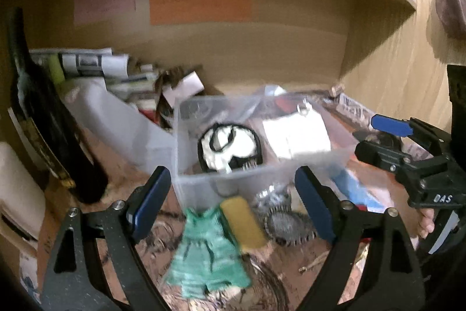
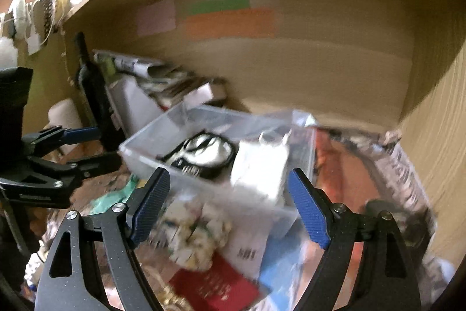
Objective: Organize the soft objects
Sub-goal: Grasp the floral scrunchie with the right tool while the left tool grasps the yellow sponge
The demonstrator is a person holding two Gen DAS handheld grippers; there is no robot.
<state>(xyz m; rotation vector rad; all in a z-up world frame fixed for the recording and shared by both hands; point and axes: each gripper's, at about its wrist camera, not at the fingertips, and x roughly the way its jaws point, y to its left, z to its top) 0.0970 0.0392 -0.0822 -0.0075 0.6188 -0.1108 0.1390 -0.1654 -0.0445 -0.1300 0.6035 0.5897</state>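
Blue-padded jaws stand wide apart on both grippers, and nothing lies between the pads of either, so neither is gripping anything.

Nearest the left gripper, just below and between its open fingers, a green knitted cloth lies flat on the cluttered desk, with a yellow sponge touching its right edge and a metal scourer just beyond that, close to the right-hand finger. These soft things sit loose on the desk, probably not yet sorted.

Nearest the right gripper, between its fingers, a crumpled pale floral bundle rests against the front wall of the clear plastic bin, with a red booklet under it.

Past both sets of fingertips stands the bin, open-topped, likely the collecting place. Inside it lie a black-and-white pouch toward the left-hand finger's side and a white folded item toward the right; too blurred to name more closely.

Farther off, left of the bin, a dark bottle stands leaning, with rolled papers behind it against the wooden back panel, where coloured paper strips are stuck.
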